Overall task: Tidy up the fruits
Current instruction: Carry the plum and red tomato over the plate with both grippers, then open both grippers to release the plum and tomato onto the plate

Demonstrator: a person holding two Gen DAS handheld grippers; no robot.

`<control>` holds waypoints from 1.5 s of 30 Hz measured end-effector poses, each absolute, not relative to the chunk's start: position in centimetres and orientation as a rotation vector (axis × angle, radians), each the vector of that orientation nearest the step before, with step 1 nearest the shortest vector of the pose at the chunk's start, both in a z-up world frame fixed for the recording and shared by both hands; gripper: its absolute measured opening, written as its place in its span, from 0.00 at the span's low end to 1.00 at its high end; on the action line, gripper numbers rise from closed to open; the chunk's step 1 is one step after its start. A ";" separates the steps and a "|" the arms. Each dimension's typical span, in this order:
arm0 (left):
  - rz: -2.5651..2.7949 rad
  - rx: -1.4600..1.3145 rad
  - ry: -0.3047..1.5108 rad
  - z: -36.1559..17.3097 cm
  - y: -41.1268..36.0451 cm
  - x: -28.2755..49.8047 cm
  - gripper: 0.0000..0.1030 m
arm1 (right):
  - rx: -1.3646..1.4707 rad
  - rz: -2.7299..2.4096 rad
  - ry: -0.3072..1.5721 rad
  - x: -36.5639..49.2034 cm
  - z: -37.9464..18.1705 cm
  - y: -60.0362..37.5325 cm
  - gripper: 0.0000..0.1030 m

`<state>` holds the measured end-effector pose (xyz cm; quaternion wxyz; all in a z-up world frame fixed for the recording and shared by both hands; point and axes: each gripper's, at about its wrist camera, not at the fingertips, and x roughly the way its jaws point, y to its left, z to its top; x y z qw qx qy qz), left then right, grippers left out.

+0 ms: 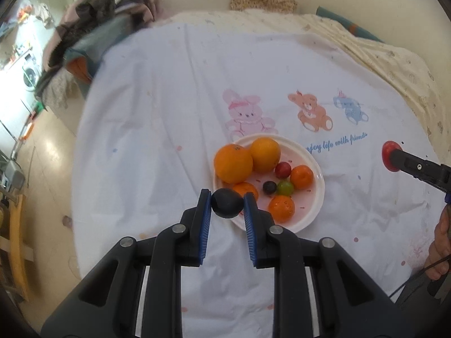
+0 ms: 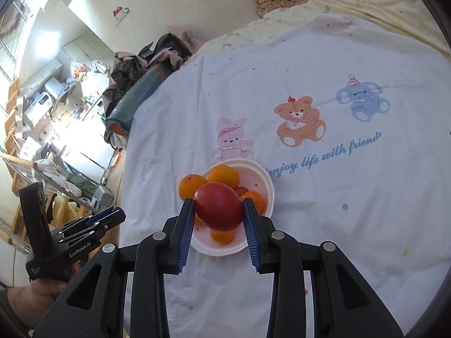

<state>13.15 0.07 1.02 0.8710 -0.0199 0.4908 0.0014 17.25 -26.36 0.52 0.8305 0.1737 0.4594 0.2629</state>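
The left tongs clench a dark plum above the white plate of oranges. The right tongs grasp a red tomato over that plate on the bed sheet.

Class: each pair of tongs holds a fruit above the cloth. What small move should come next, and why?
Probably carry the left tongs, shut on the small dark round plum, sideways off the white round plate and lower it onto bare cloth; the right tongs already hold the big red fruit clear.
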 end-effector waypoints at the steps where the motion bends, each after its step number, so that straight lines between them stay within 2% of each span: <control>1: -0.001 -0.042 1.037 0.4 -0.1 13.7 0.19 | 0.372 0.558 0.987 17.7 0.1 -26.3 0.35; 17: -0.167 -0.034 1.199 -8.5 -4.5 17.9 0.19 | 0.409 0.591 1.259 22.6 -9.0 -22.5 0.35; 25: -0.186 -0.008 1.227 -9.8 -5.0 17.5 0.20 | 0.424 0.565 1.321 22.0 -11.8 -21.8 0.37; 34: -0.182 -0.023 1.258 -10.4 -4.7 17.8 0.20 | 0.429 0.550 1.324 22.0 -12.0 -21.5 0.38; 35: -0.185 -0.027 1.273 -10.6 -4.7 17.8 0.25 | 0.435 0.550 1.328 22.1 -12.1 -21.5 0.41; 36: -0.185 -0.034 1.281 -10.7 -4.7 17.8 0.31 | 0.441 0.547 1.334 22.2 -12.1 -21.5 0.53; 38: -0.178 -0.028 1.292 -10.7 -4.8 17.7 0.60 | 0.458 0.545 1.332 22.2 -11.9 -21.6 0.62; 45: -0.159 -0.023 1.254 -8.5 -4.5 16.5 0.63 | 0.448 0.533 1.271 21.9 -9.5 -22.1 0.64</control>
